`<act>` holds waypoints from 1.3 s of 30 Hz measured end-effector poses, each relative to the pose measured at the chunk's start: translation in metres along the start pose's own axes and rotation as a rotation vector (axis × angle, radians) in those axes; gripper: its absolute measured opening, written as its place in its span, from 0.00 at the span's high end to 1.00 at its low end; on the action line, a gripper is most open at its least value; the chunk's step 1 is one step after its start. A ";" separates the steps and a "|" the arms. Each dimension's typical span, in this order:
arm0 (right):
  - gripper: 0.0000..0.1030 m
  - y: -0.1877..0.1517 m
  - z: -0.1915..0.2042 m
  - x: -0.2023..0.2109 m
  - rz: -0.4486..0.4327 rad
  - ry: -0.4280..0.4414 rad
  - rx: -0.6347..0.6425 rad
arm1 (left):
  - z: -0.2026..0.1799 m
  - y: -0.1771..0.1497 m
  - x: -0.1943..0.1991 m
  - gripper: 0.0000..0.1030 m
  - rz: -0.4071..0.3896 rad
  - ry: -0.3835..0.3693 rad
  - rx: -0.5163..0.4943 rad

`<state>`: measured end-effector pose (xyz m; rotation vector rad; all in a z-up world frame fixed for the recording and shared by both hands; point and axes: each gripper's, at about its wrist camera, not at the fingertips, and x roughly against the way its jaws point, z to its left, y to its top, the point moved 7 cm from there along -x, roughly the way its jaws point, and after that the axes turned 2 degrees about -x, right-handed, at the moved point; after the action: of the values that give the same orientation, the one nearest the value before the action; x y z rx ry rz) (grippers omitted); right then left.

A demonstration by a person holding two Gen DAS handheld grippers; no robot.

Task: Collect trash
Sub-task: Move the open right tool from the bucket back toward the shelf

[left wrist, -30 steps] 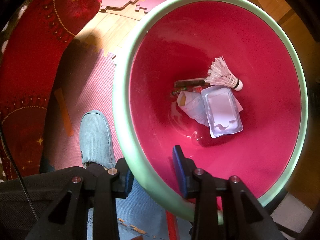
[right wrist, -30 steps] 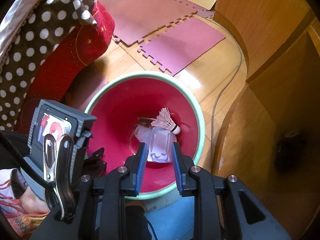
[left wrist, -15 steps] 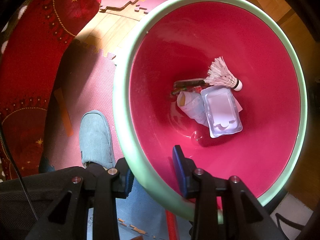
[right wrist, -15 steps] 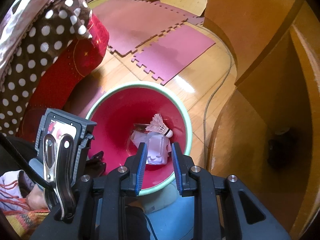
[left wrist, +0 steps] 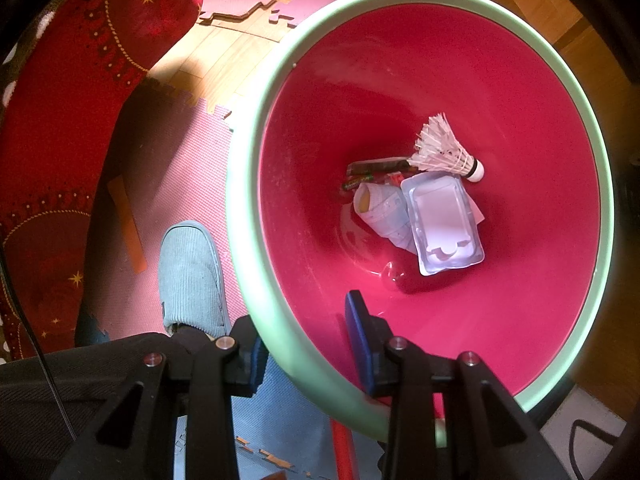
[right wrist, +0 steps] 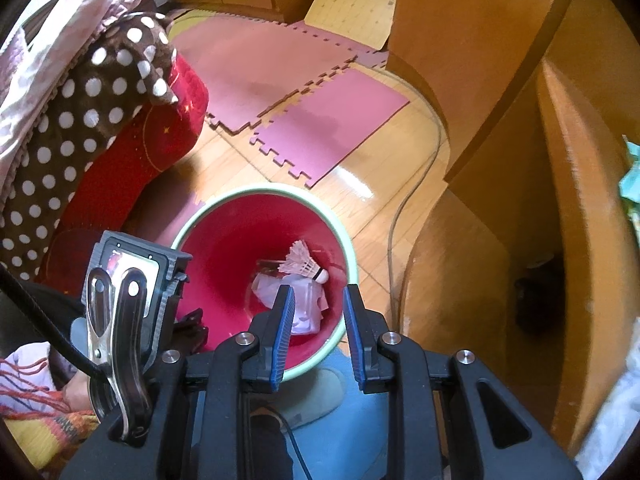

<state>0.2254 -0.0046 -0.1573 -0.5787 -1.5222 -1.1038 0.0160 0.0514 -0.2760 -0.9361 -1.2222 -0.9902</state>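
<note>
Bin (left wrist: pixel 256 240) rim between left gripper (left wrist: pixel 306 344) fingers

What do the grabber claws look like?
Both are black plastic frames with triangular cut-outs and silver round bolts. The left gripper and right gripper each have two fingers with ridged blue pads. Seen from the right one, the left carries a grey box, a silver clip and a black cable.
</note>
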 end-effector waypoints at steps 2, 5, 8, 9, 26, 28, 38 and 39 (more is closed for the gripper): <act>0.75 0.000 -0.003 0.007 -0.012 -0.005 -0.009 | 0.000 0.000 0.000 0.65 0.000 -0.001 0.001; 0.75 0.000 -0.008 0.017 -0.028 -0.016 -0.019 | -0.001 0.000 0.000 0.65 0.000 0.000 0.000; 0.75 0.000 -0.010 0.022 -0.035 -0.022 -0.025 | -0.001 0.000 0.000 0.65 0.000 -0.001 0.000; 0.75 0.000 -0.011 0.023 -0.037 -0.023 -0.026 | -0.001 0.001 0.000 0.65 0.000 0.000 0.000; 0.75 -0.001 -0.022 0.049 -0.078 -0.052 -0.053 | -0.002 0.001 0.001 0.65 -0.001 -0.002 0.000; 0.75 -0.001 -0.023 0.052 -0.084 -0.058 -0.058 | -0.003 0.002 0.002 0.65 -0.001 -0.003 -0.001; 0.75 -0.001 -0.029 0.067 -0.111 -0.077 -0.072 | -0.003 0.000 0.001 0.65 -0.003 -0.004 -0.003; 0.75 -0.001 -0.030 0.070 -0.114 -0.078 -0.075 | -0.003 0.000 0.001 0.65 -0.003 -0.003 -0.003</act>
<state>0.2208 -0.0455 -0.0932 -0.5979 -1.6022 -1.2428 0.0168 0.0487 -0.2754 -0.9389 -1.2253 -0.9936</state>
